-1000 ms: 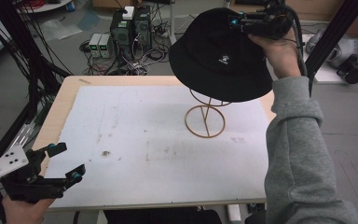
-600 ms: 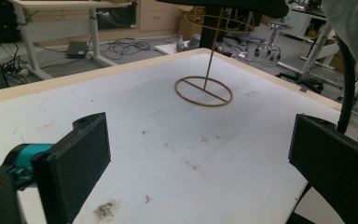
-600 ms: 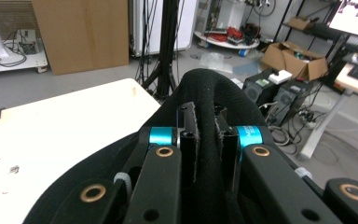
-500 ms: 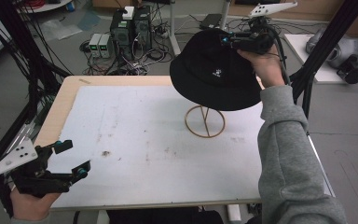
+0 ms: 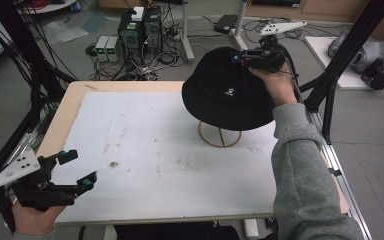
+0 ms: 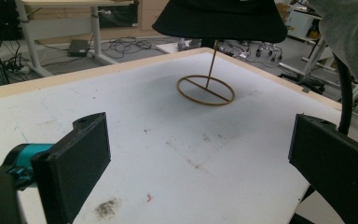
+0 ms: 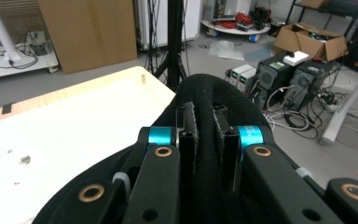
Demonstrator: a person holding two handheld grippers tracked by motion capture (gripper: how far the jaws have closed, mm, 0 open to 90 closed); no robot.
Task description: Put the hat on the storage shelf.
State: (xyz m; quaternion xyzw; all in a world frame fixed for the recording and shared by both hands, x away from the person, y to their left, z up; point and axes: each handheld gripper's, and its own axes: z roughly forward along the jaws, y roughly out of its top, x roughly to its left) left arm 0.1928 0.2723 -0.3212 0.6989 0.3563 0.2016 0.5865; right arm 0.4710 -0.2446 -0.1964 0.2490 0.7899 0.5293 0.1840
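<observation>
A black bucket hat (image 5: 227, 92) with a small white logo hangs over a thin wooden stand (image 5: 221, 134) at the table's far right; the stand's ring base rests on the white mat. My right gripper (image 5: 241, 58) is shut on a fold of the hat's crown (image 7: 205, 123), pinched between the two black jaws. In the left gripper view the hat's brim (image 6: 219, 23) sits above the stand's rod and ring (image 6: 206, 89). My left gripper (image 5: 77, 167) is open over the table's near left corner, with nothing between its pads (image 6: 77, 161).
A white mat (image 5: 160, 150) covers the wood-edged table (image 5: 67, 107), with a few dark smudges (image 5: 113, 164) near the left. Black frame posts (image 5: 337, 60) stand at both sides. Computers and cables (image 5: 140, 32) lie on the floor beyond the far edge.
The right gripper has carried the hat down and slightly left over the stand. The left gripper has shifted a little toward the table, still open.
</observation>
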